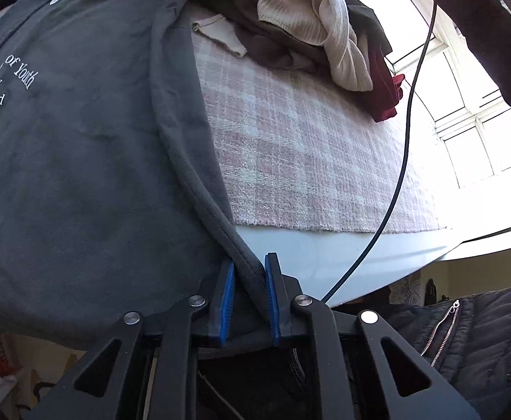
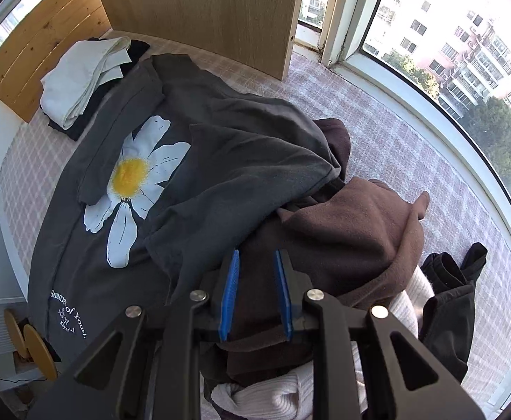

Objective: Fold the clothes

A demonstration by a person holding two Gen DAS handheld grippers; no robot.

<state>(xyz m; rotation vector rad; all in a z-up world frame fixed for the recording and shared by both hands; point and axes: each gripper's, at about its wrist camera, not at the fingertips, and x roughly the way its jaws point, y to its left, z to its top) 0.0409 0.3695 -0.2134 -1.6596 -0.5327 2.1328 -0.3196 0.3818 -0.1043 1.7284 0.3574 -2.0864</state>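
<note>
A dark grey T-shirt [image 1: 80,157] with a daisy print [image 2: 133,175] and white lettering lies spread on the bed. My left gripper [image 1: 250,262] is shut on a rolled edge of the shirt at the bed's near side, with fabric filling the gap between the blue pads [image 1: 228,290]. My right gripper [image 2: 258,253] hangs open over a brown garment [image 2: 353,224] beside the shirt's bunched right side, its pads holding nothing. The T-shirt [image 2: 203,161] partly drapes over that brown garment.
A heap holds a cream ribbed sweater [image 1: 311,17], brown cloth and a red garment [image 1: 384,94] on the pink plaid bed cover [image 1: 307,157]. Folded white and black clothes [image 2: 84,77] are stacked by the wooden headboard [image 2: 38,35]. A black garment [image 2: 451,297] lies near the window [image 2: 447,52]. A black cable [image 1: 405,140] hangs across the left wrist view.
</note>
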